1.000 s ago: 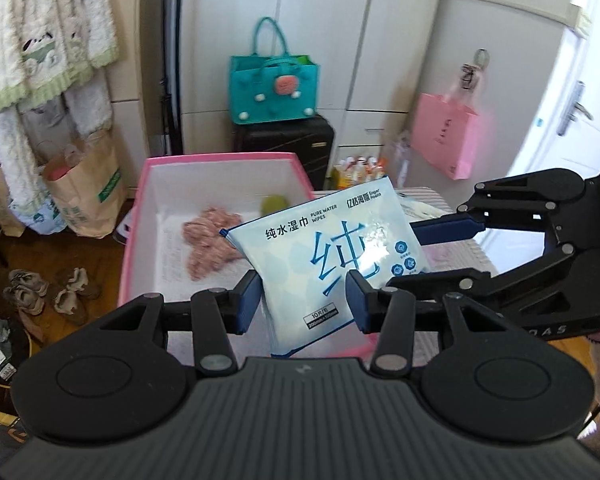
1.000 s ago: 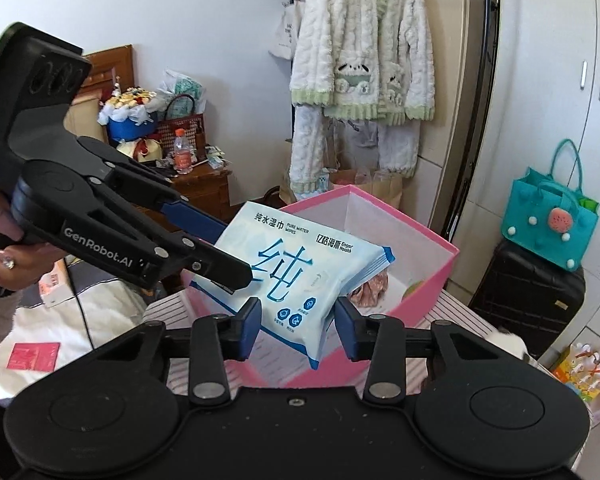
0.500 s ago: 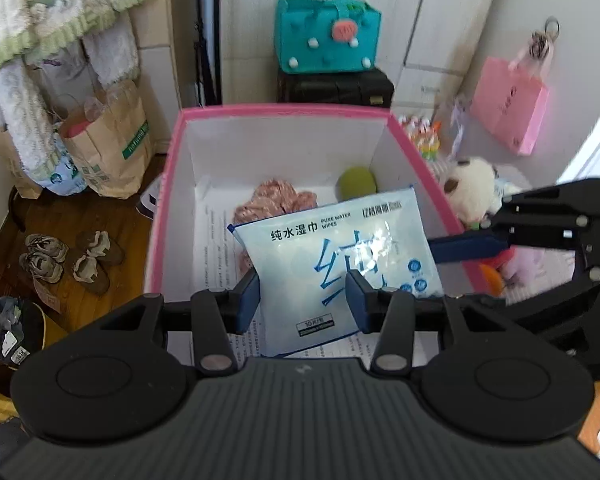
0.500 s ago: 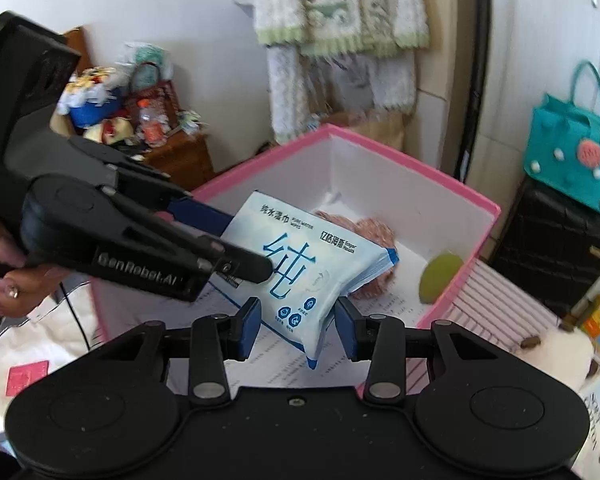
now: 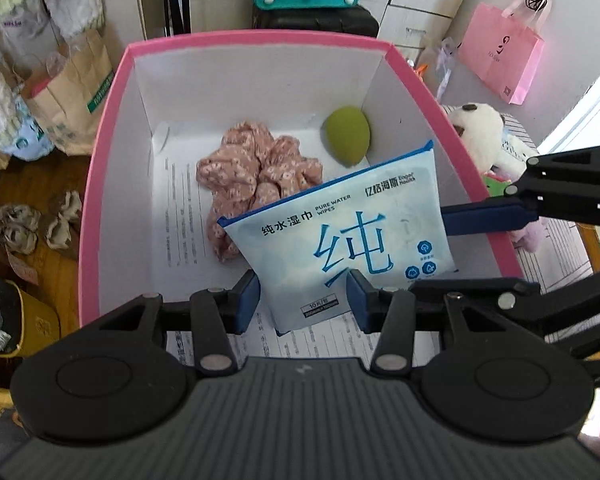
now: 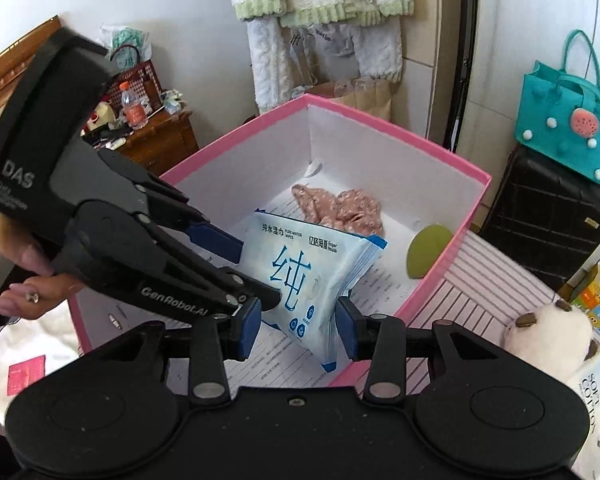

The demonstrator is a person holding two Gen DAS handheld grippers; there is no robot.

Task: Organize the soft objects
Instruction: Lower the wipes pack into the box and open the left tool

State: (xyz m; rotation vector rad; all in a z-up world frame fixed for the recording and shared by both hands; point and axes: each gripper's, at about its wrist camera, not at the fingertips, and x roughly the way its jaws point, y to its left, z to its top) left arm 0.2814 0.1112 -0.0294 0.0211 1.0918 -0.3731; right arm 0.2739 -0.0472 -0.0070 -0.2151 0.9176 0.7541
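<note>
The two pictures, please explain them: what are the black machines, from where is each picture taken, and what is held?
No robot here: a person holds two hand tools, each ending in a claw with a camera behind it. One picture looks along the left claw, the other along the right claw. Both claws pinch one pack of wet wipes over a pink box. In the box lie a floral cloth and a green sponge. A plush toy lies outside.

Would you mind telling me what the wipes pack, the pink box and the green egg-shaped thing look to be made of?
Wipes pack: glossy plastic film, judging by its sheen and crimped edge. Pink box: likely matte paperboard, with flat, creased white walls. Green egg-shaped thing: probably matte foam sponge; no shine.
</note>
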